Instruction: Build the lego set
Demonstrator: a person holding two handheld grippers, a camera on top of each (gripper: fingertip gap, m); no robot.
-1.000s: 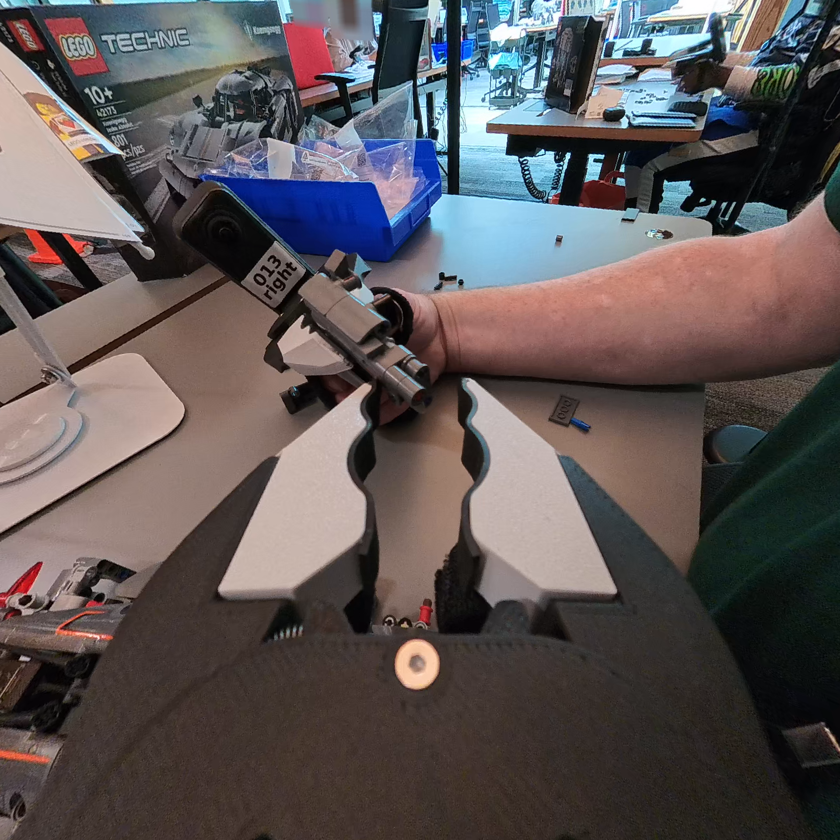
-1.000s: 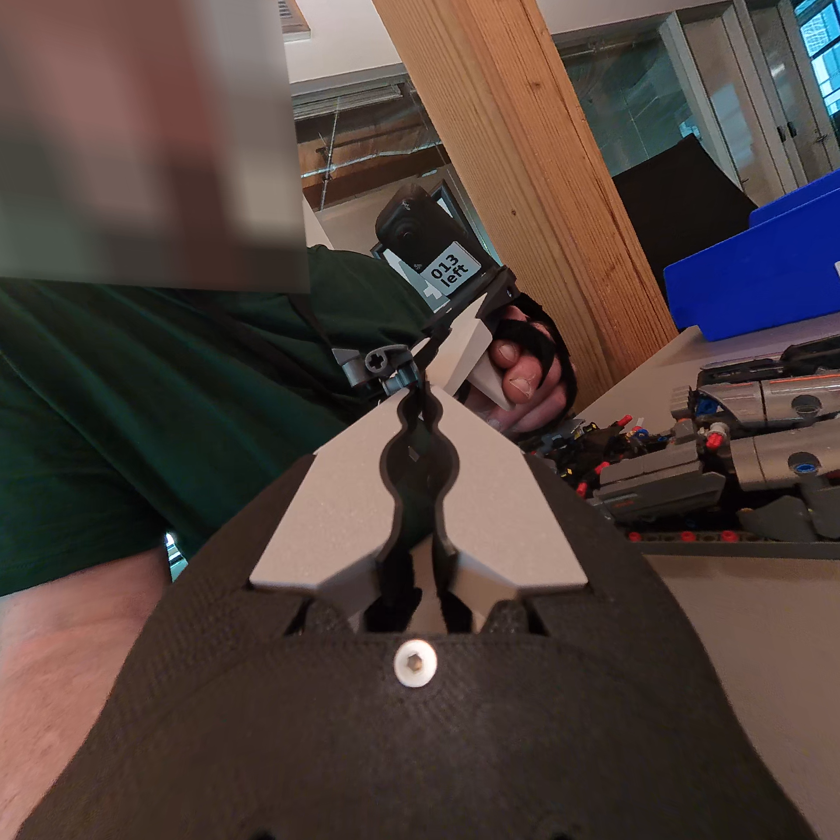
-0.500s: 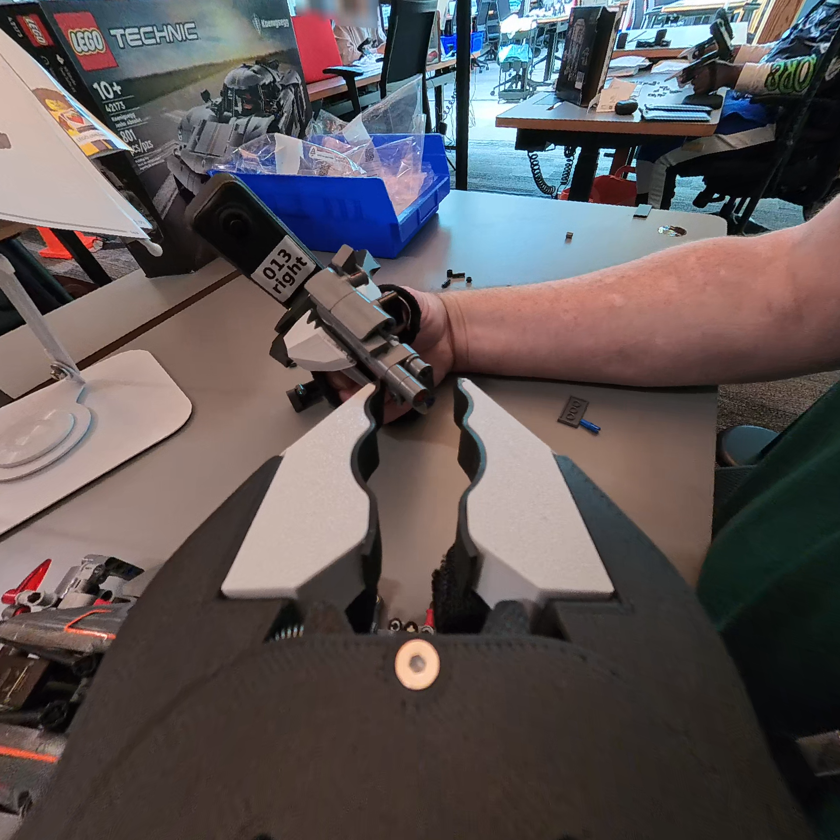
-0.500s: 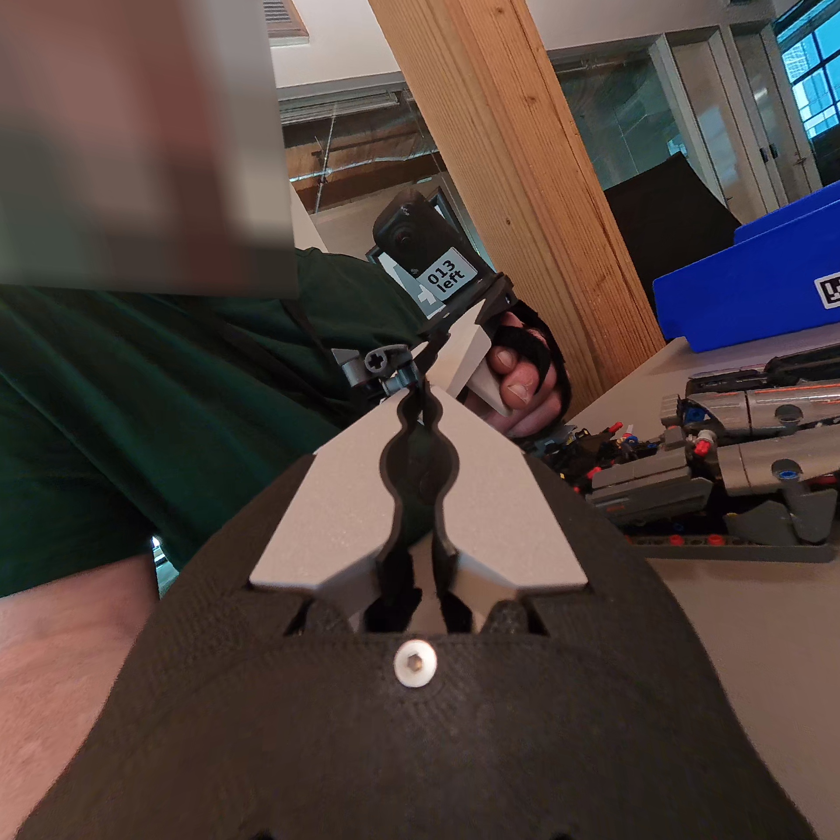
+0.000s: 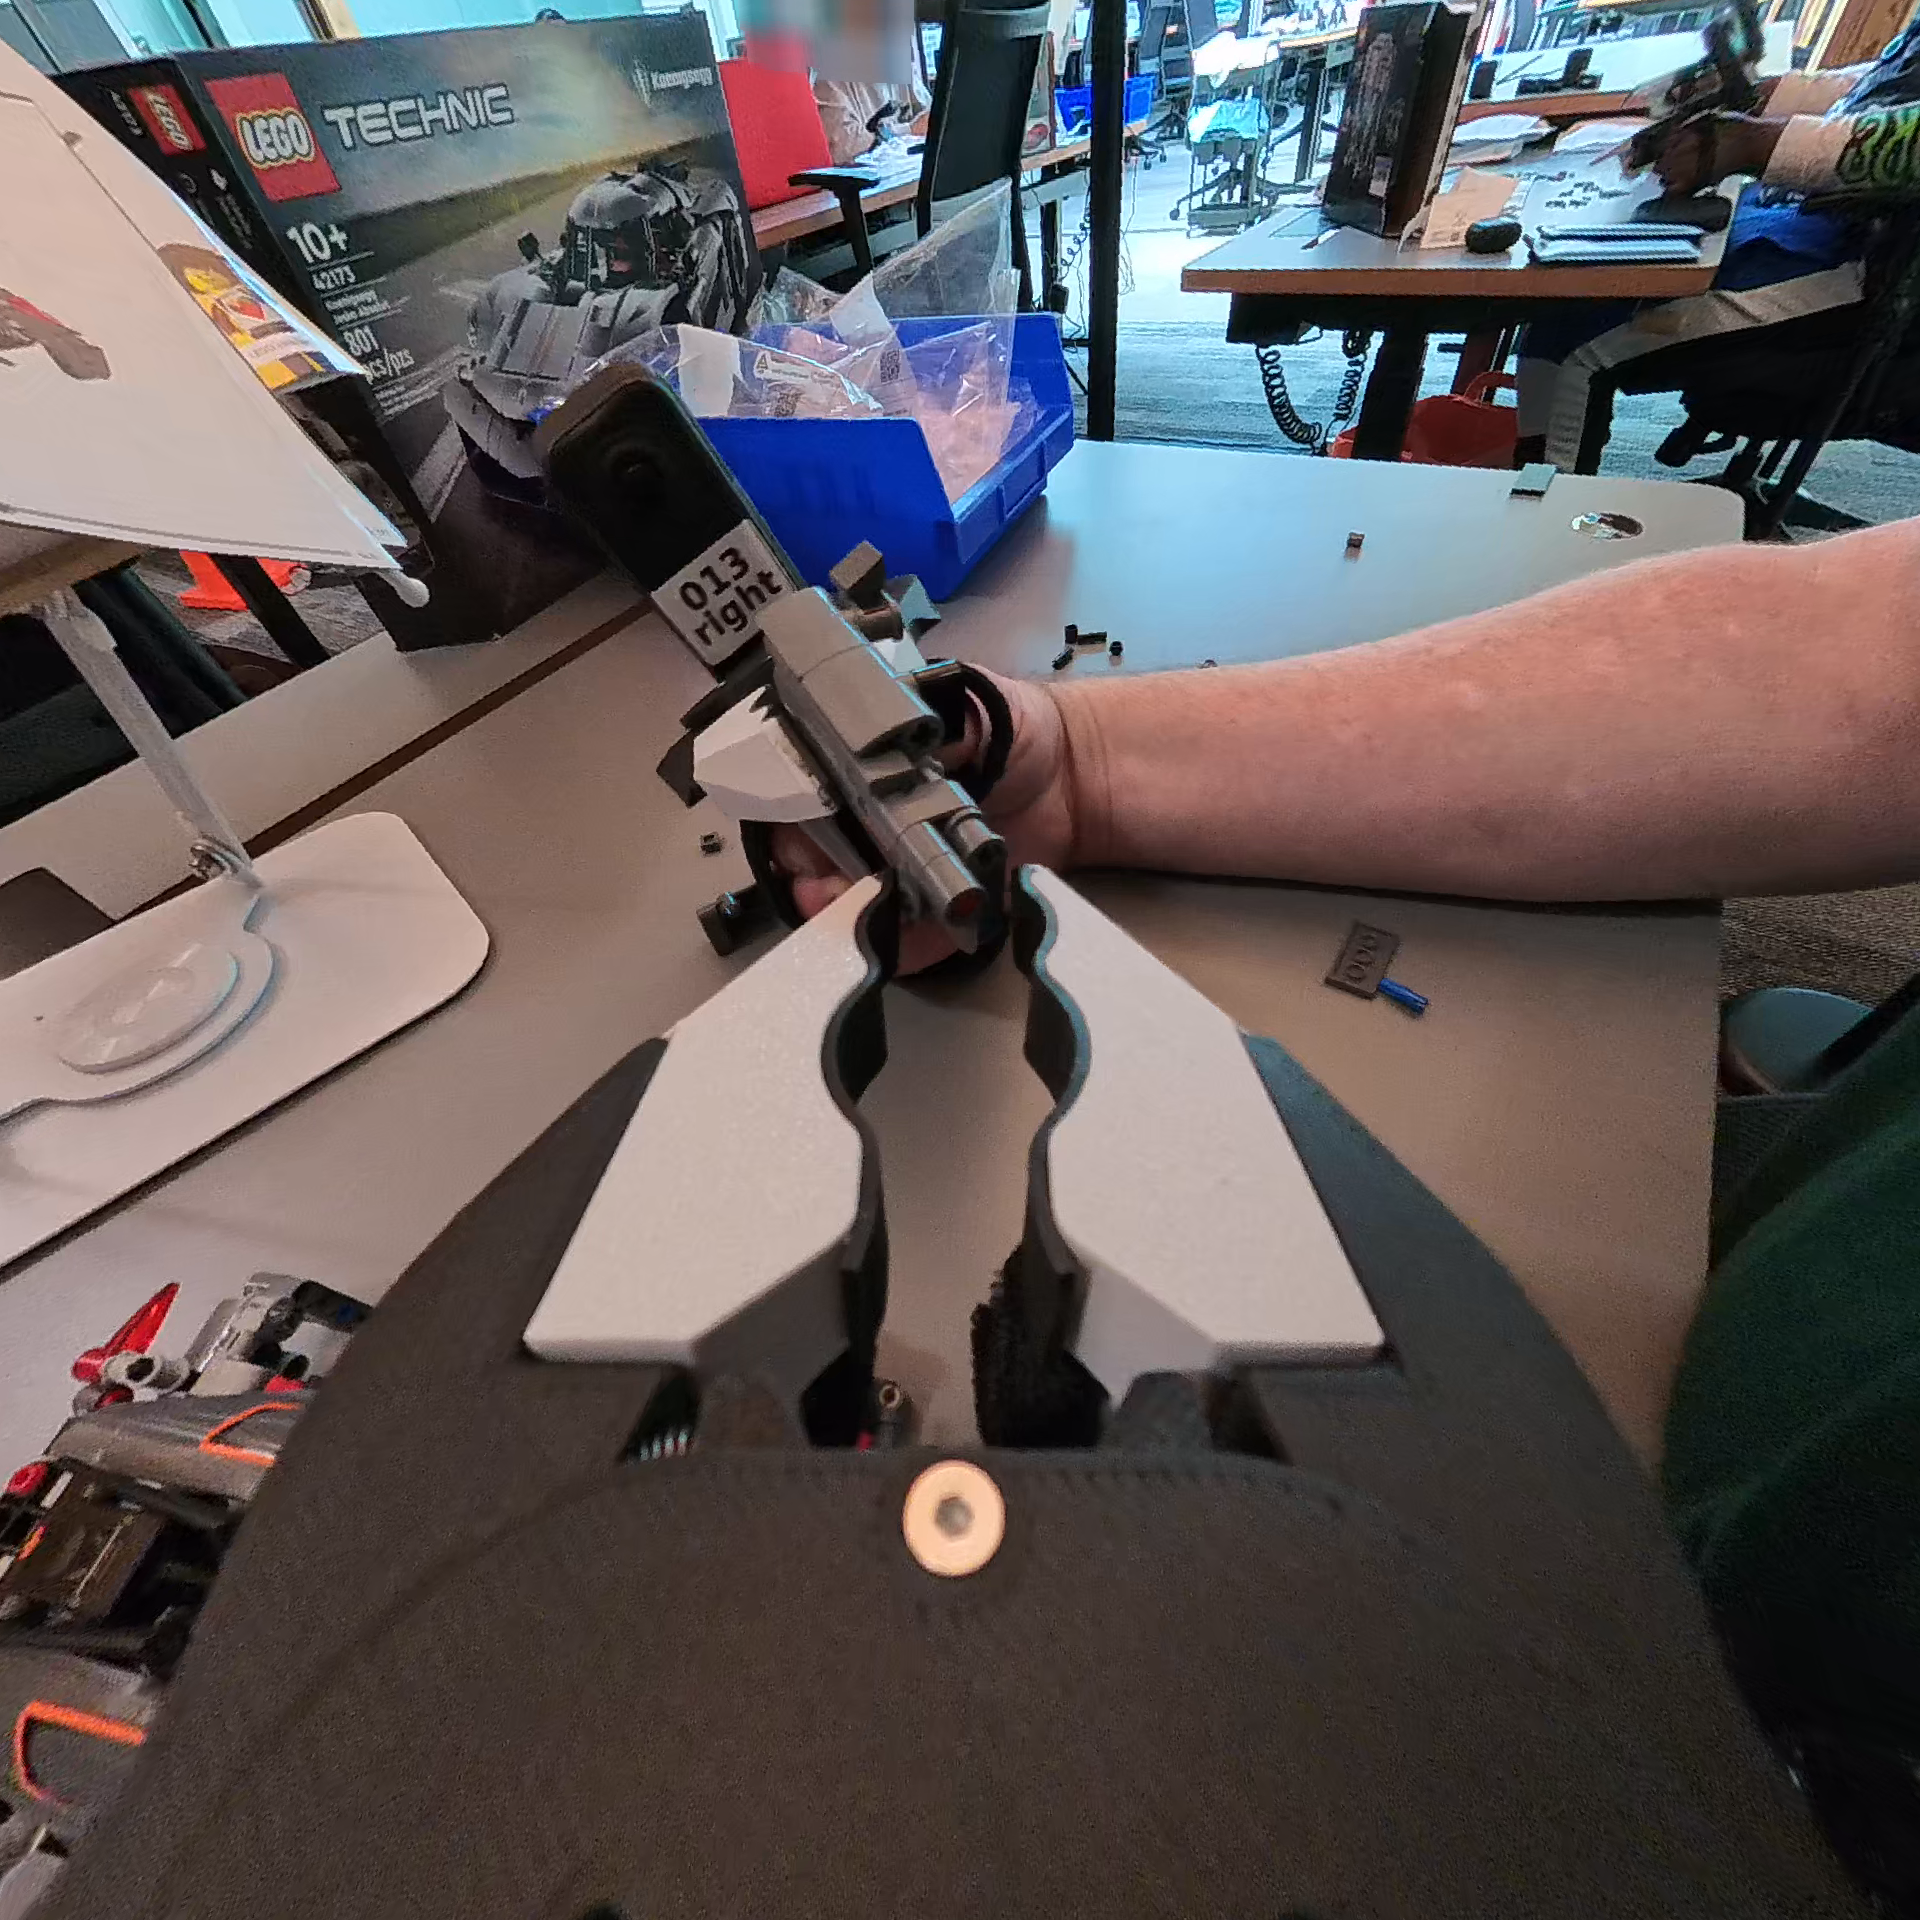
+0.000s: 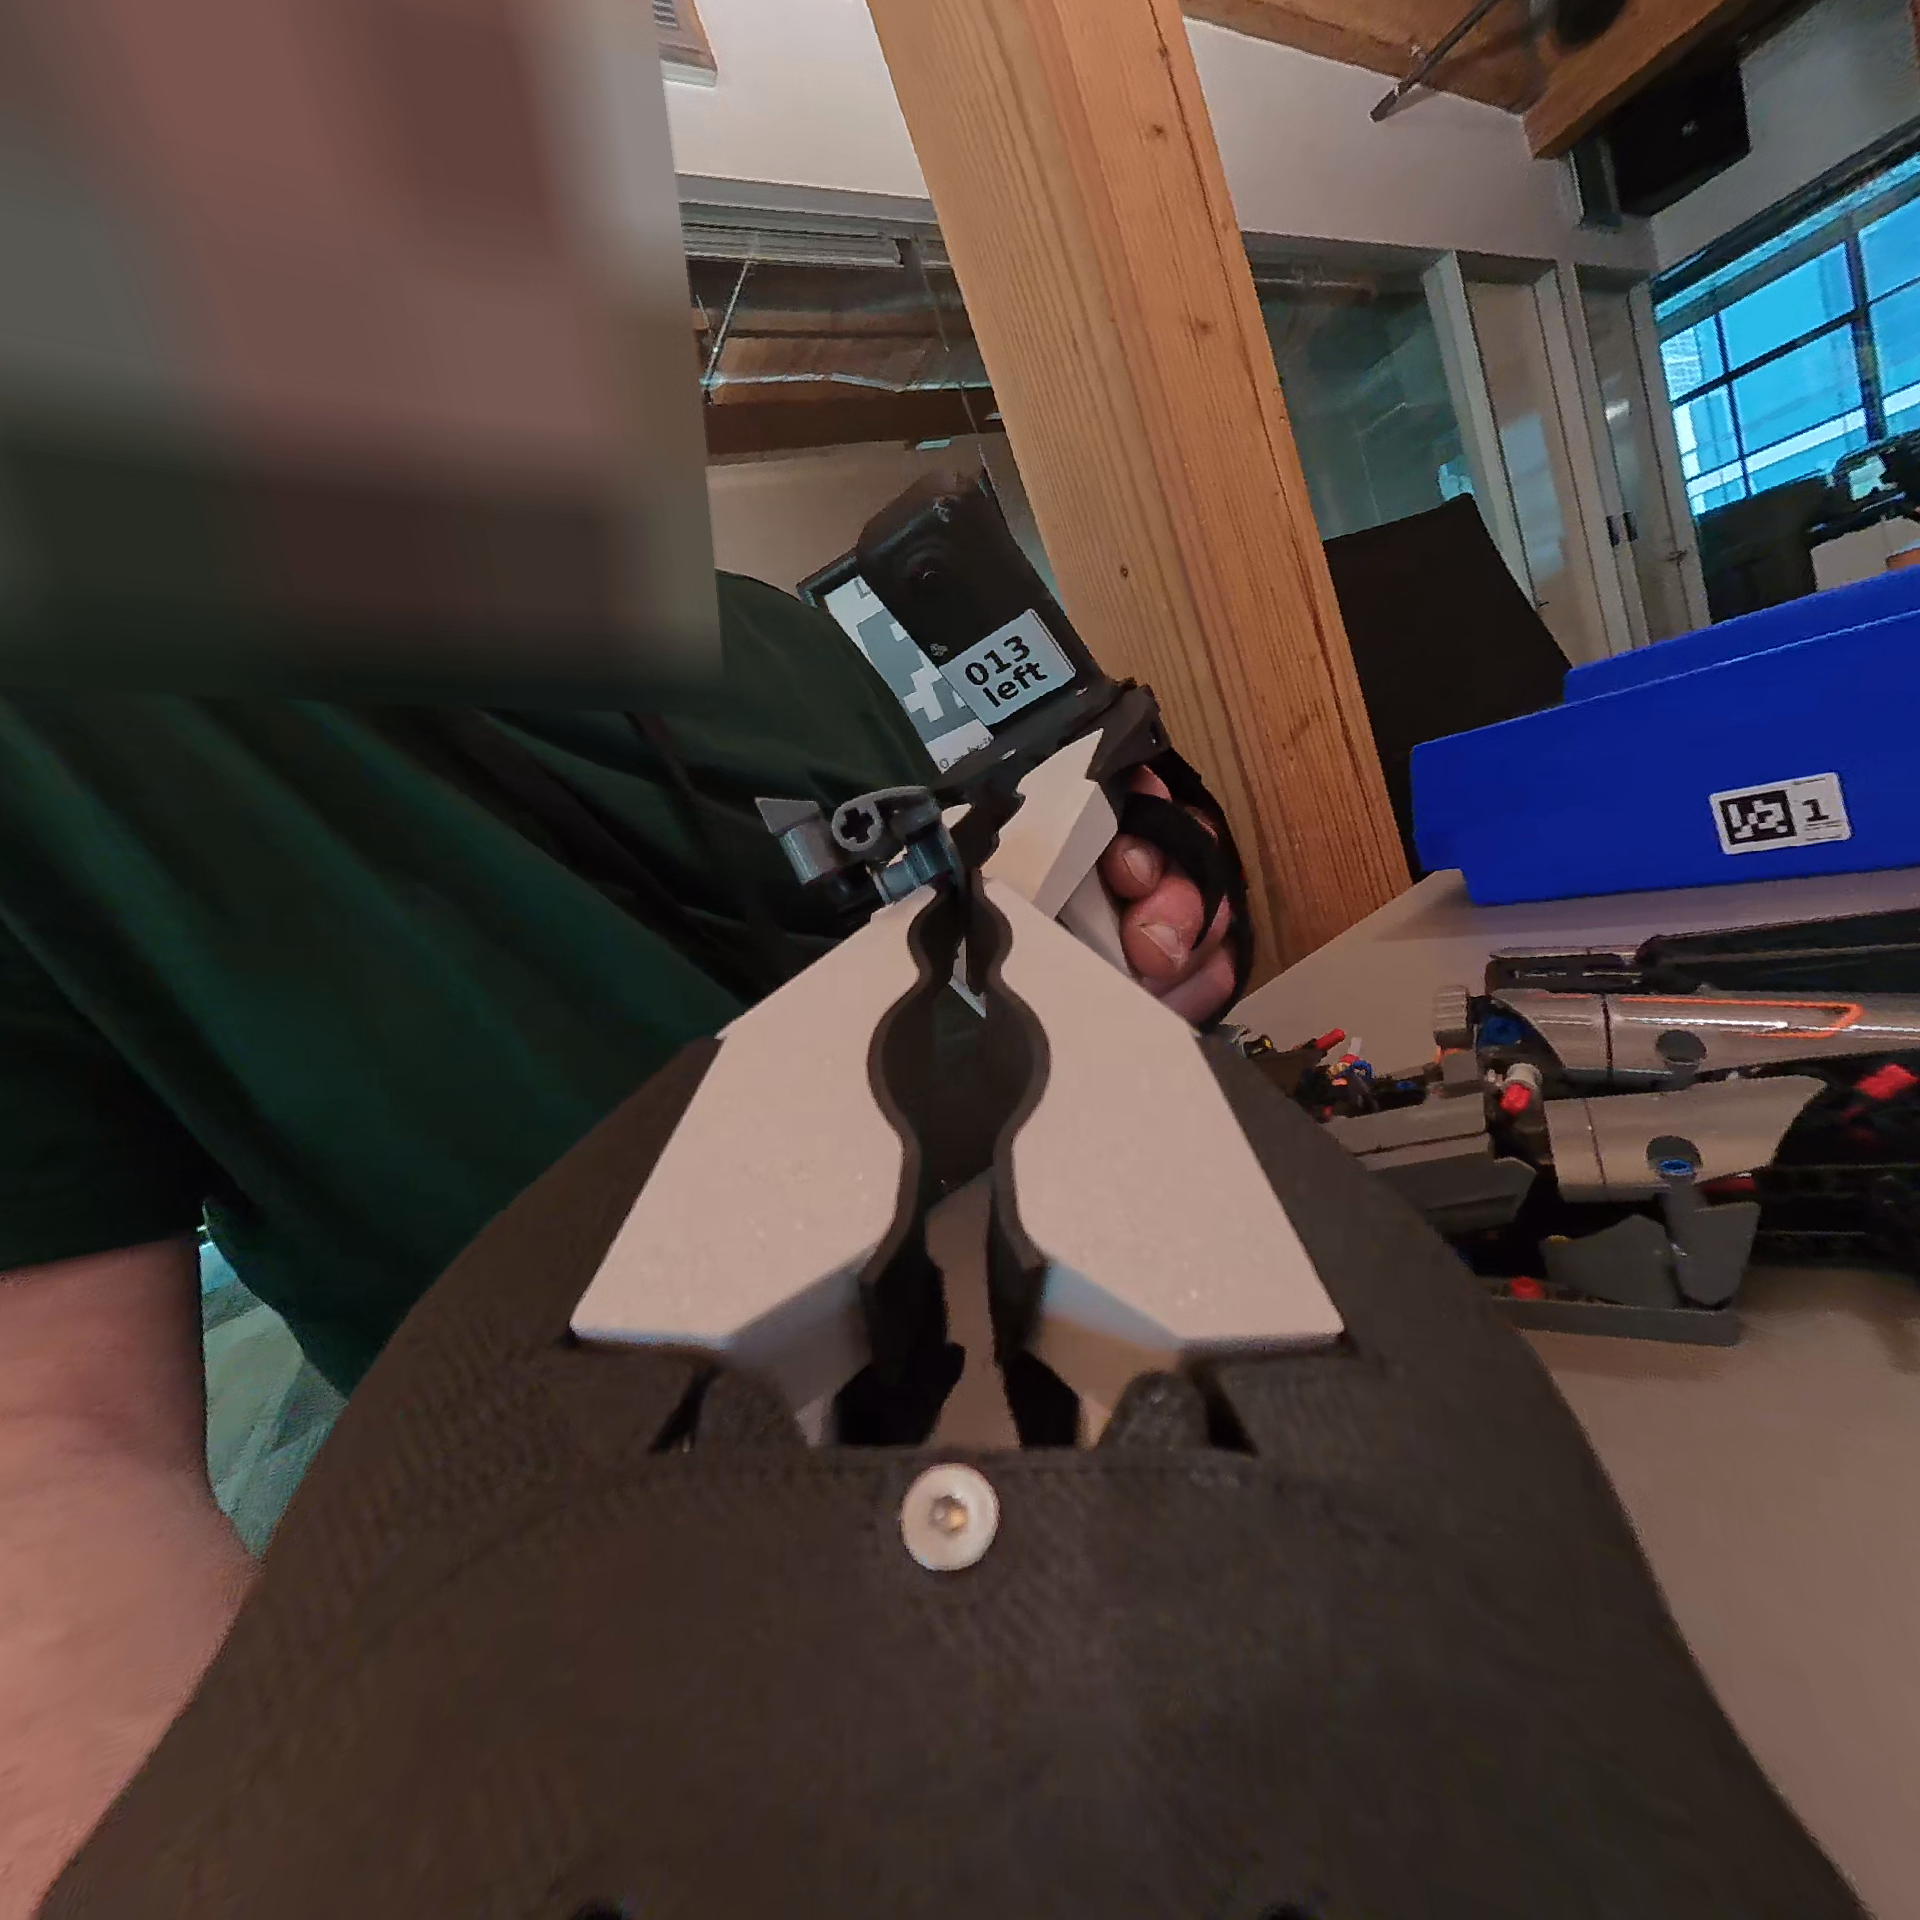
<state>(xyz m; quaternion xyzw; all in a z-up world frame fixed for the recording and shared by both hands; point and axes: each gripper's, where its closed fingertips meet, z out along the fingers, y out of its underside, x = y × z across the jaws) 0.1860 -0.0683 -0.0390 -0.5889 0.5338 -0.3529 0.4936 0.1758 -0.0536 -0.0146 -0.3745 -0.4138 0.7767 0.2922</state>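
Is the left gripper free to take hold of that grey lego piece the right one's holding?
Probably yes: the left gripper is open, with the grey lego piece just ahead of its fingertips, nothing between them.

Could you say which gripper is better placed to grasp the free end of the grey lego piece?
Likely left: the left gripper is open, jaws by that end of the grey lego piece, while the right gripper is shut on it.
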